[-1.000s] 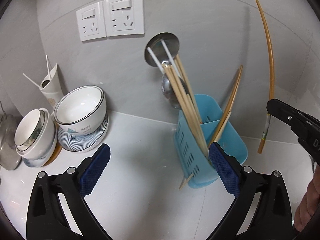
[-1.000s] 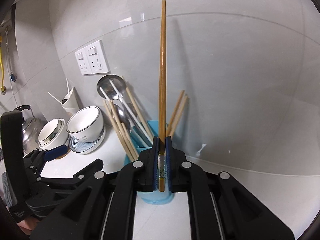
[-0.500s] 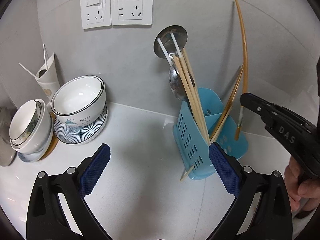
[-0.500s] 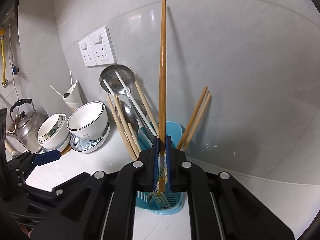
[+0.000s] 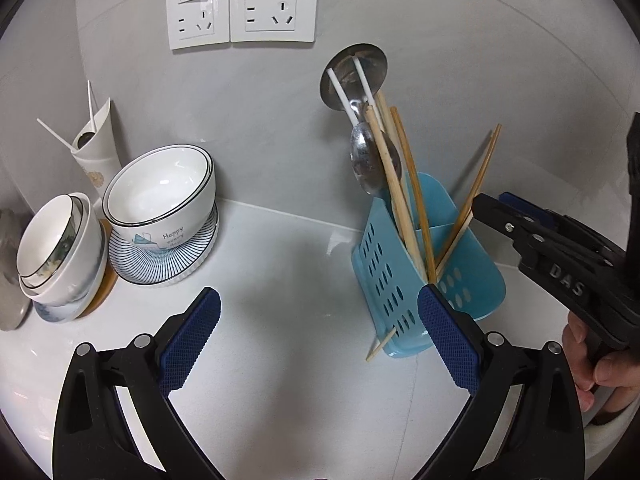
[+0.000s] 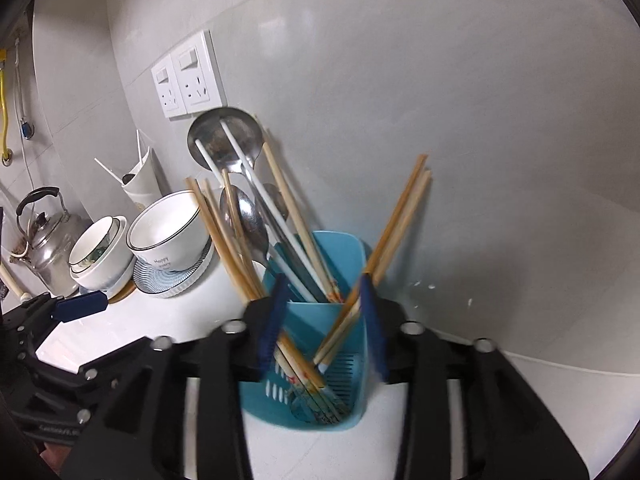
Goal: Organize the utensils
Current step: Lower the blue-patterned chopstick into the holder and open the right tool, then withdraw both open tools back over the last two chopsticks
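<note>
We see the right tool (image 6: 324,320) at lower centre, jaws opening, gripping nothing — chopsticks (image 6: 396,216) stand in the blue holder (image 6: 340,248) on the desk (image 5: 280,264). Our left tool (image 5: 318,340) gapes wide — empty.

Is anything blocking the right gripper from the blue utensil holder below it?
Nothing visible does. The right gripper, its jaws opening, sits directly over the blue utensil holder; only the chopsticks already standing inside show between its fingers.

The left hand-held gripper (image 5: 319,340) points downward with its jaws spread wide and nothing between them. The right hand-held gripper (image 6: 324,320), seemingly empty through blur, is opening, gripped by a hand (image 5: 600,368).
</note>
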### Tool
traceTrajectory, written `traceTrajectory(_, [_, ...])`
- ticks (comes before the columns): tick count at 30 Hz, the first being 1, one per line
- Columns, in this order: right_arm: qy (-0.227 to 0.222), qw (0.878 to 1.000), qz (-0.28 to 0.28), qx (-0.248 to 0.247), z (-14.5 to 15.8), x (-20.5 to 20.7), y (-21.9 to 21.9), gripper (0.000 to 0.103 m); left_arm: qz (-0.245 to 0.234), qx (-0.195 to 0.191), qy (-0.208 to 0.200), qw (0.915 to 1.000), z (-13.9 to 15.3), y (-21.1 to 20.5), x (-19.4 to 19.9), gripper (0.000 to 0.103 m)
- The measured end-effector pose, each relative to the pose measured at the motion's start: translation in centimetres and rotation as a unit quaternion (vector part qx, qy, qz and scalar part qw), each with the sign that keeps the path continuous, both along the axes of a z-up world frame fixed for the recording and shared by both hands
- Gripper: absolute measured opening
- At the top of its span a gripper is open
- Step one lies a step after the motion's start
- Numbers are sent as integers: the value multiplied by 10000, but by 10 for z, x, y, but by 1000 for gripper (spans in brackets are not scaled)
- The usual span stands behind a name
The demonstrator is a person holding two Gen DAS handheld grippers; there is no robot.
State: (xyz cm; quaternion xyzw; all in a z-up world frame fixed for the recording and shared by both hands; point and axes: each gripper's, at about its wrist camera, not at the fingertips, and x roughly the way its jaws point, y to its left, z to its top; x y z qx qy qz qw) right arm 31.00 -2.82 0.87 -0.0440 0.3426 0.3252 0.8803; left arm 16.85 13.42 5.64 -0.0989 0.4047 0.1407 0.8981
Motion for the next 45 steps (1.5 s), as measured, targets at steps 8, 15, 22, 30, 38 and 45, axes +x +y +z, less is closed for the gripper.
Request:
traceTrajectory(8, [-237,9992,-300,-74,19,-22,-37,92,-135,118,-75,9998,9,-17,-5,97])
traceTrajectory(15, [-30,9974,-698,-148,21,-37,-81,95,-263,116,-192,9994,19,-36,-12,97])
traceTrajectory(22, [207,9932,-1082,-375,18,-57,-133,95,-574,157,-75,9982,20,-71,-21,97])
traceTrajectory(30, [640,9815,-1679,-654,-3,-85,-201,95,-985,163,145,9949,14,-113,-32,97])
traceTrajectory(38, [1084,9674,-2085,-946,-27,-123,-245,95,-1382,44,591,9886,-7,-157,-46,97])
traceTrajectory(45, [1824,9414,-2479,-1377,-64,-161,-276,95,-1696,-81,1286,9771,-49,-199,-68,97])
